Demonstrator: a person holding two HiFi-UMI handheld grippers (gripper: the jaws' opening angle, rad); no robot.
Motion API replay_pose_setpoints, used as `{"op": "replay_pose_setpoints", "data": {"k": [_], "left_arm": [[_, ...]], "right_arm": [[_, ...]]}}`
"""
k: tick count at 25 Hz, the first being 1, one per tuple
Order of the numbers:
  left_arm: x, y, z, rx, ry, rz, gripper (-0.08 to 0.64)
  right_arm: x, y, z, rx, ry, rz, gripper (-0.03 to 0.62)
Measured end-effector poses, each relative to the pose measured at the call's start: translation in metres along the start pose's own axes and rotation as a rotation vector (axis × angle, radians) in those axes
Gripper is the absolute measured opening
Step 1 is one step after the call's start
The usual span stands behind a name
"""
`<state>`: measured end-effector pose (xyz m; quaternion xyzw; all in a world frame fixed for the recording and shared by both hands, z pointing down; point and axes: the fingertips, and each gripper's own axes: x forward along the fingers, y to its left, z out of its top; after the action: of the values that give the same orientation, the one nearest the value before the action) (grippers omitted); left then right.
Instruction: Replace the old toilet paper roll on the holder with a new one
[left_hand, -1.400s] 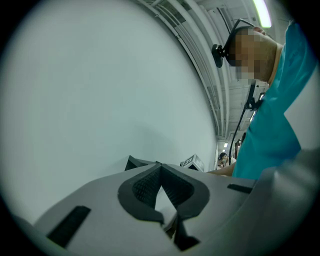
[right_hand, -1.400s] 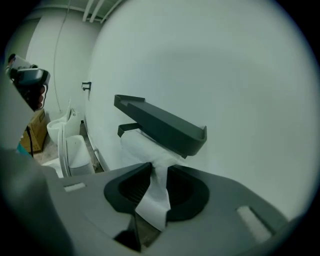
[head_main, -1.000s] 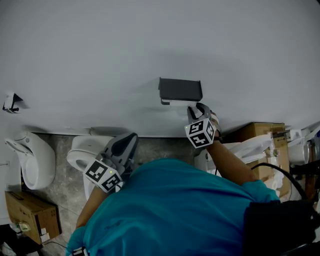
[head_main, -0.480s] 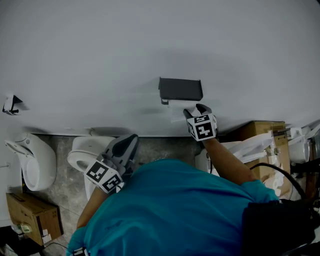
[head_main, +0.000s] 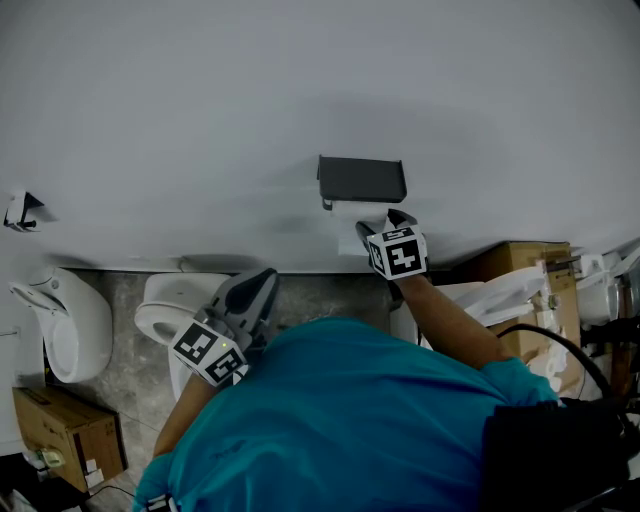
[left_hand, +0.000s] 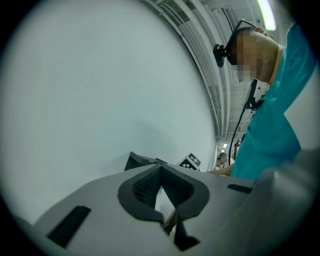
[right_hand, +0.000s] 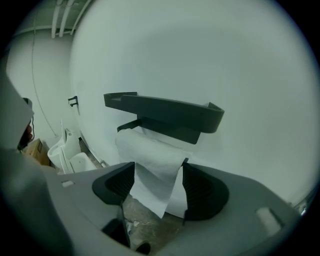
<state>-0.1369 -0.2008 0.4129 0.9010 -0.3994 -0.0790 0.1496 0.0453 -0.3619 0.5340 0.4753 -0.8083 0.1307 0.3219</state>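
**Right jaws spread around the hanging sheet**

My left gripper (head_main: 262, 278) sits by the toilet (head_main: 160, 312), jaws pressed together on nothing. The toilet paper roll (right_hand: 145, 142) is on the wall holder (right_hand: 165, 114). My right gripper (right_hand: 159, 174) has just been opening. Its jaws are spread either side of the loose sheet, not pinching it.

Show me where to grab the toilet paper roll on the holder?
Grip the roll's round body, coming from below and in front: the dark shelf covers its top and the wall backs it. The jaws of the right gripper, just opening, stand either side of the hanging sheet; pulling that likely unrolls it.
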Motion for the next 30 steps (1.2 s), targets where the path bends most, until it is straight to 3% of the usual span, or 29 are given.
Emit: {"op": "replay_pose_setpoints", "data": {"k": [6, 11, 25, 30], "left_arm": [[0.0, 0.002, -0.004, 0.011, 0.011, -0.004, 0.006], [0.001, 0.001, -0.003, 0.008, 0.007, -0.005, 0.006], [0.001, 0.002, 0.002, 0.02, -0.004, -0.005, 0.006], [0.007, 0.003, 0.006, 0.034, -0.007, -0.014, 0.006]], "right_arm": [[0.002, 0.018, -0.006, 0.101, 0.048, 0.101, 0.285], [0.001, 0.041, -0.003, 0.044, 0.045, 0.143, 0.285], [-0.013, 0.02, -0.014, 0.066, 0.044, 0.128, 0.313], [-0.033, 0.003, -0.014, 0.061, -0.001, 0.129, 0.313]]}}
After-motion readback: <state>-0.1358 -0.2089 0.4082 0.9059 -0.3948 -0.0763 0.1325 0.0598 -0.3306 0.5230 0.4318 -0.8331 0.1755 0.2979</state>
